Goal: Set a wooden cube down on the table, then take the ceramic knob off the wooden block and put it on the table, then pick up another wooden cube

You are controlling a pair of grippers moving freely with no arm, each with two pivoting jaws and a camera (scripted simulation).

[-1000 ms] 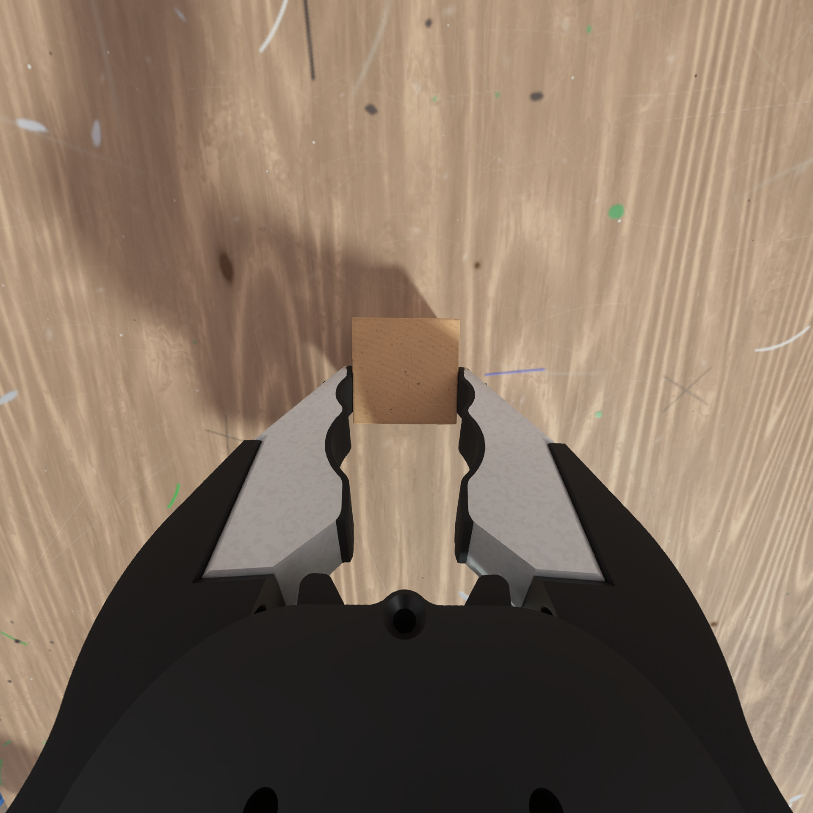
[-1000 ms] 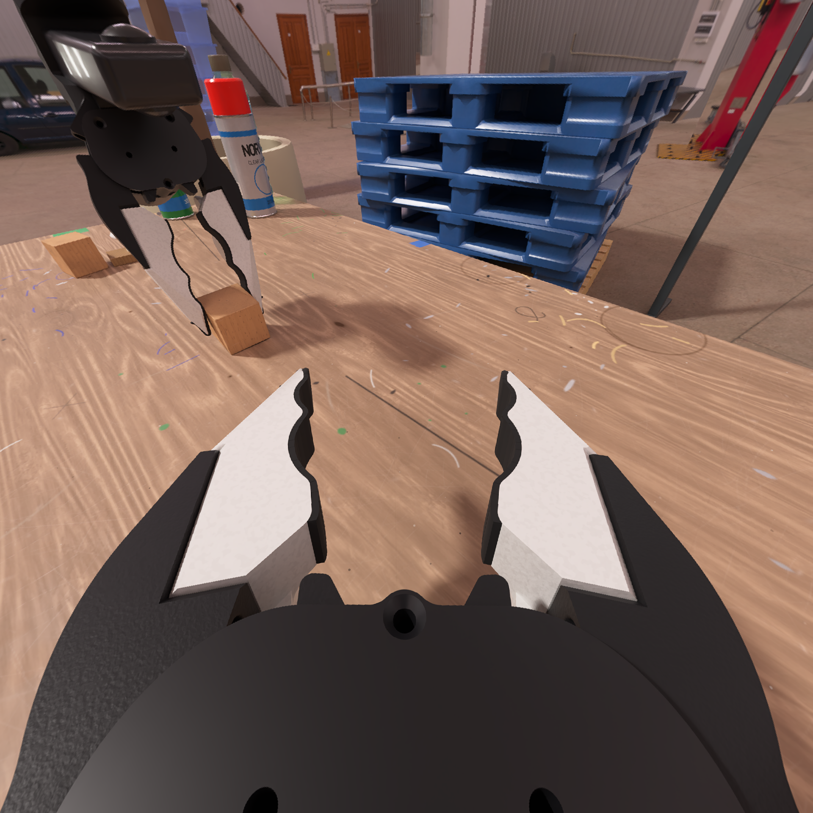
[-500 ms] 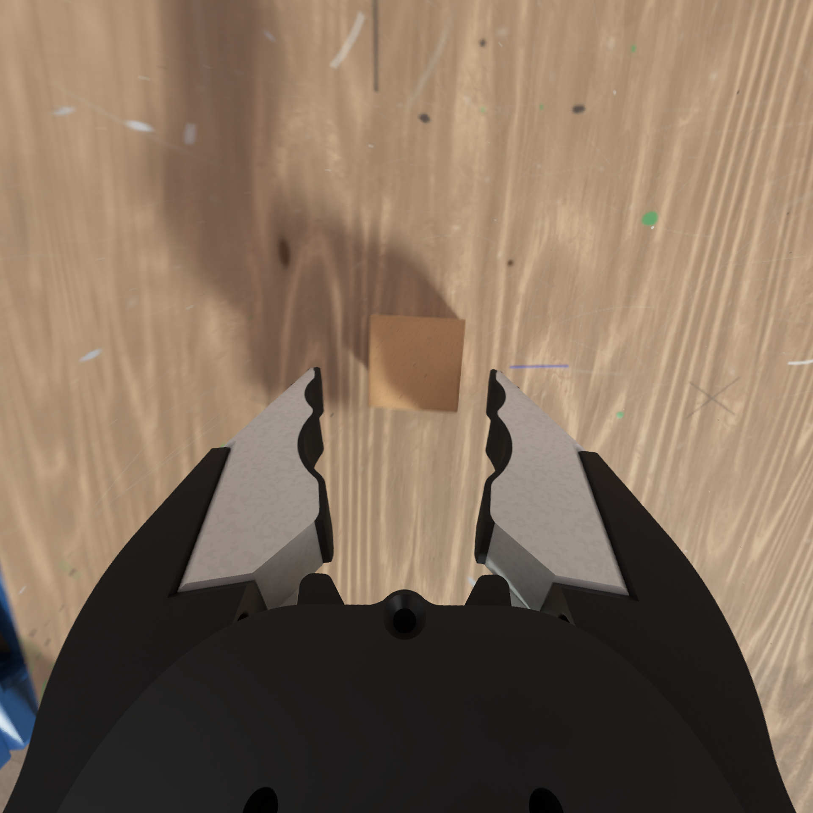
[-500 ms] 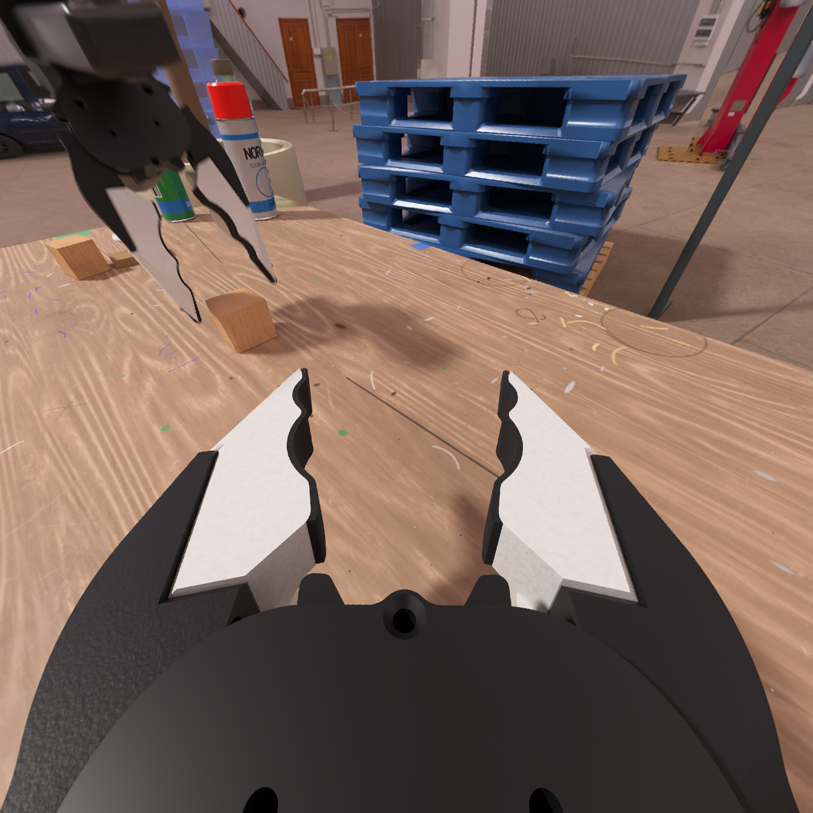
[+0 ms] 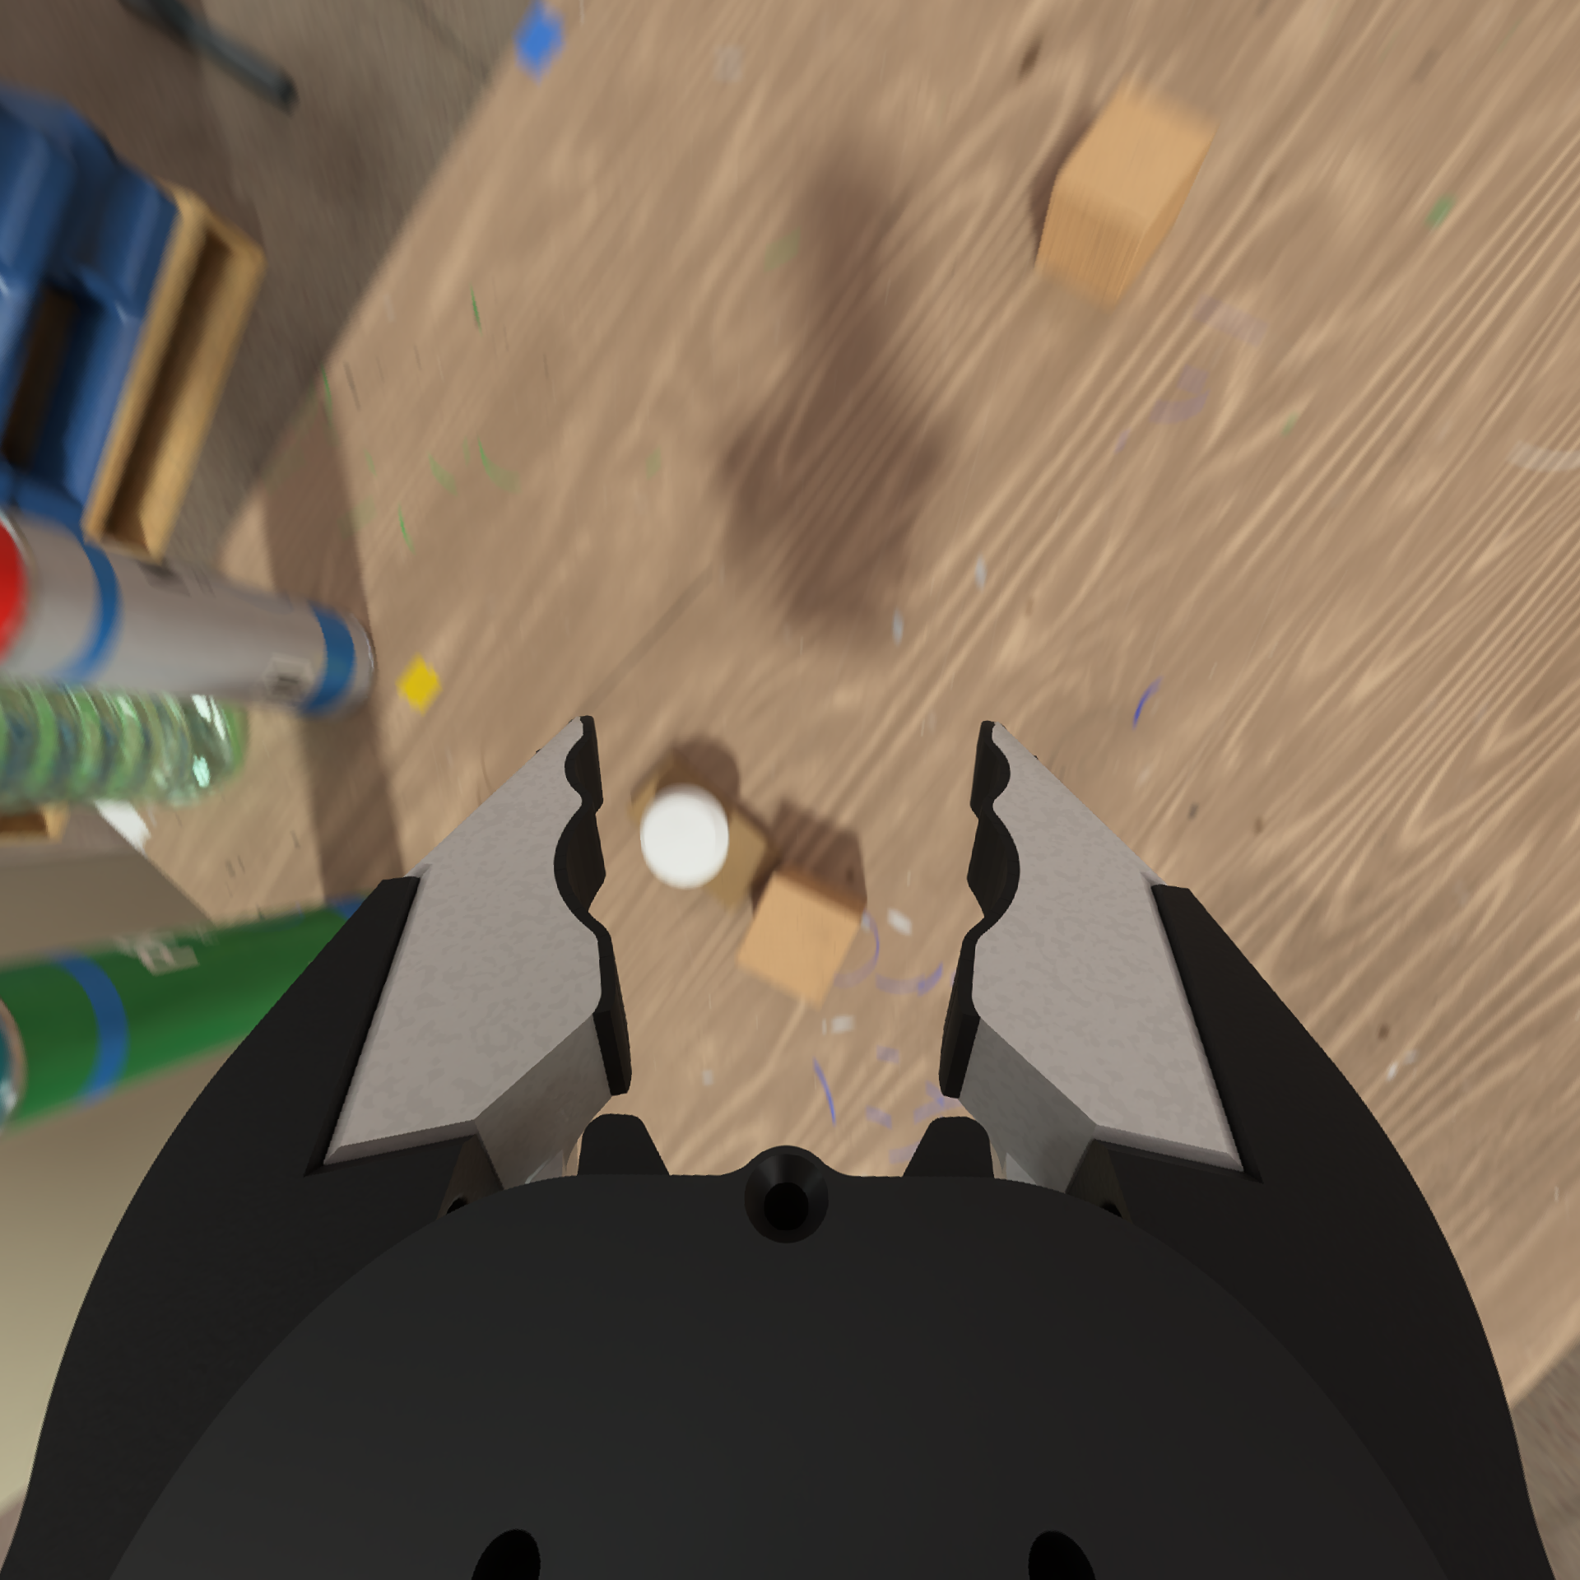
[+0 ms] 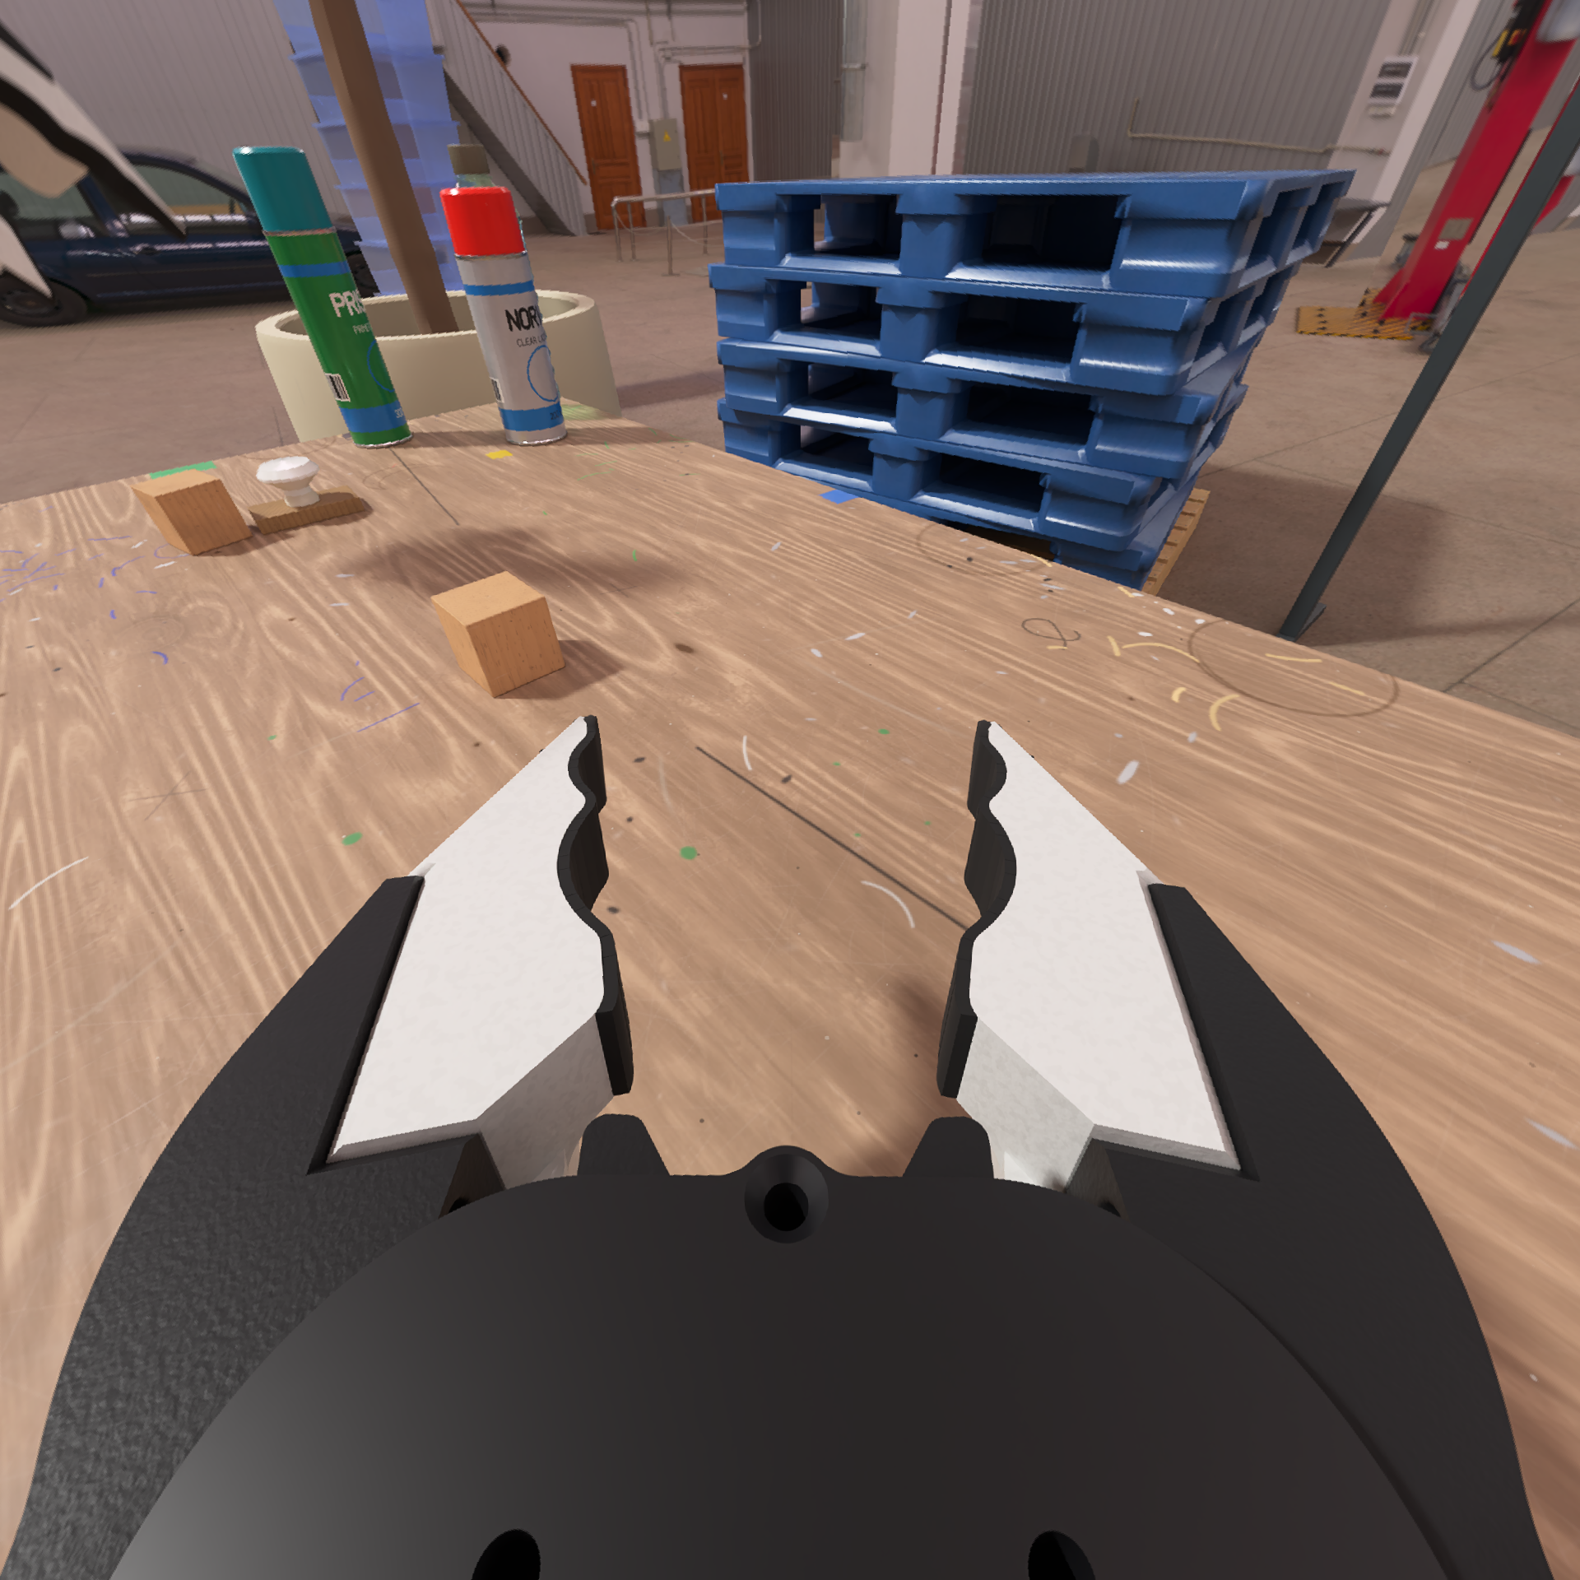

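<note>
My left gripper (image 5: pixel 785 727) is open and empty, high above the table, looking down. Below it a white ceramic knob (image 5: pixel 684 836) stands on a flat wooden block (image 5: pixel 742 855), with a wooden cube (image 5: pixel 799 940) beside it. Another wooden cube (image 5: pixel 1116 192) lies farther off on the table. In the right wrist view the knob (image 6: pixel 289 479) sits on its block (image 6: pixel 308 513) at the far left, next to one cube (image 6: pixel 190 510); the other cube (image 6: pixel 498 631) lies nearer. My right gripper (image 6: pixel 785 727) is open and empty, low over the table. The left gripper's fingers (image 6: pixel 51 162) show at the top left.
A green spray can (image 6: pixel 321 299) and a white spray can with a red cap (image 6: pixel 504 316) stand at the table's far edge. A cream planter (image 6: pixel 427 359) and stacked blue pallets (image 6: pixel 983 342) stand beyond it. The table edge (image 6: pixel 983 556) runs diagonally on the right.
My left gripper let go of the wooden cube, opened, rose and swung away over the knob and second cube. The released cube rests on the table. My right gripper has not moved.
</note>
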